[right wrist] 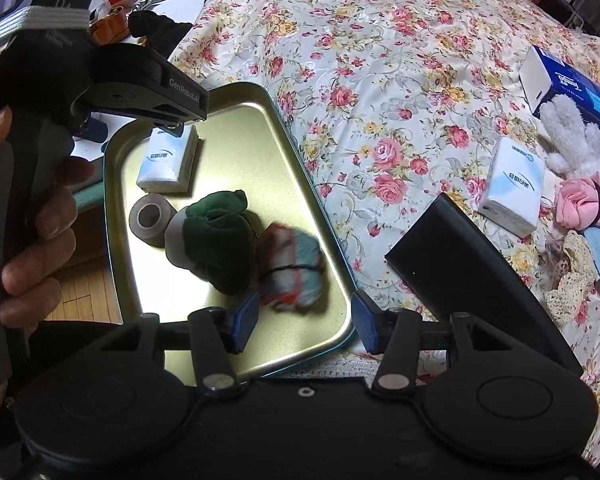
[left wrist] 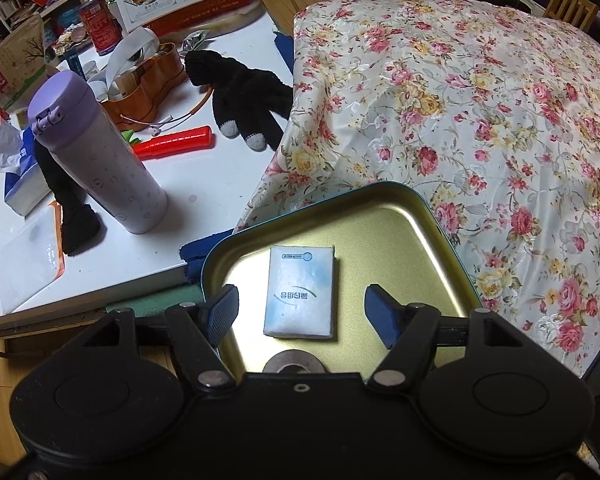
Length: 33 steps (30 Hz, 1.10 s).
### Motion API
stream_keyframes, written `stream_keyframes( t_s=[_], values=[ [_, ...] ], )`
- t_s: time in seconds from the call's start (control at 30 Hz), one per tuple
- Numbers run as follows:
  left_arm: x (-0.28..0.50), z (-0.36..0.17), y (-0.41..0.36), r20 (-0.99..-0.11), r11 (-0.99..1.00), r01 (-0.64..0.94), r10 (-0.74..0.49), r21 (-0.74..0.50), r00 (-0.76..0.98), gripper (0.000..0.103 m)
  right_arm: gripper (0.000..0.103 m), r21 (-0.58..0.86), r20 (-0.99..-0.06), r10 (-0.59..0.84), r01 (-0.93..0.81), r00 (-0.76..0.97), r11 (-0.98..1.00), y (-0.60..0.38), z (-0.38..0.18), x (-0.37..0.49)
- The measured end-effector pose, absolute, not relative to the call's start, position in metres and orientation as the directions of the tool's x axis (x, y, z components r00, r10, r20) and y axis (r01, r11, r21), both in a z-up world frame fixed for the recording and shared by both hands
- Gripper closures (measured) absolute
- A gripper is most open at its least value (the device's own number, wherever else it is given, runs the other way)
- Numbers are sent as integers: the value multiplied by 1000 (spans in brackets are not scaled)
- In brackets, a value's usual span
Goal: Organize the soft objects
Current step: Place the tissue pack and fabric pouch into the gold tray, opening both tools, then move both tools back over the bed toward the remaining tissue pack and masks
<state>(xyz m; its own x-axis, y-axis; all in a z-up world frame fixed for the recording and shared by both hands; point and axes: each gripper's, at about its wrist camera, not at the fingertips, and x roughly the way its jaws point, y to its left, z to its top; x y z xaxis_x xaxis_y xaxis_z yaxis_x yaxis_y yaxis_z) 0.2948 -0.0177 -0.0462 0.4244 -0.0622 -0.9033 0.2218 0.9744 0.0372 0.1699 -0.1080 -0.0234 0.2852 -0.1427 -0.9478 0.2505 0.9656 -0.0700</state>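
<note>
The metal tin (right wrist: 332,240) sits on the flowered bedspread (right wrist: 380,80), and everything worth watching is in or near it. At the tin's far end lies a small tissue pack (left wrist: 300,292), flat on the gold floor. The left gripper (left wrist: 302,312) hangs right over that pack with its jaws standing apart, one on each side and neither pad touching it, so the pack looks set down and let go. The right gripper (right wrist: 304,320) hovers at the tin's near end, jaws apart and empty; the striped cloth bundle (right wrist: 296,268) lies just beyond its fingertips, pressed against a dark green cloth bundle (right wrist: 220,240) in the tin's middle. A grey tape roll (right wrist: 150,218) stands between the green bundle and the pack.

More soft things wait outside the tin, off to its right on the bedspread: a second tissue pack (right wrist: 512,188), a white fluffy glove (right wrist: 572,136), a pink scrunchie (right wrist: 588,200).

All of it looks light and squashy. The packs should give under the pads yet hold their block shape, so I'd pinch one across its short width, mid-length. Their wrapper looks slick, so a grip near a corner might slip. The glove would sag; take it at the thick palm.
</note>
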Motion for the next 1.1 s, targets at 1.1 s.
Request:
stream_keyframes(
  t_s=[1.1],
  values=[
    [287,-54,-31,-898,953,281,-20,116,440,36,53,-63,-918,-181,322,353,945,-151,24,146]
  ],
)
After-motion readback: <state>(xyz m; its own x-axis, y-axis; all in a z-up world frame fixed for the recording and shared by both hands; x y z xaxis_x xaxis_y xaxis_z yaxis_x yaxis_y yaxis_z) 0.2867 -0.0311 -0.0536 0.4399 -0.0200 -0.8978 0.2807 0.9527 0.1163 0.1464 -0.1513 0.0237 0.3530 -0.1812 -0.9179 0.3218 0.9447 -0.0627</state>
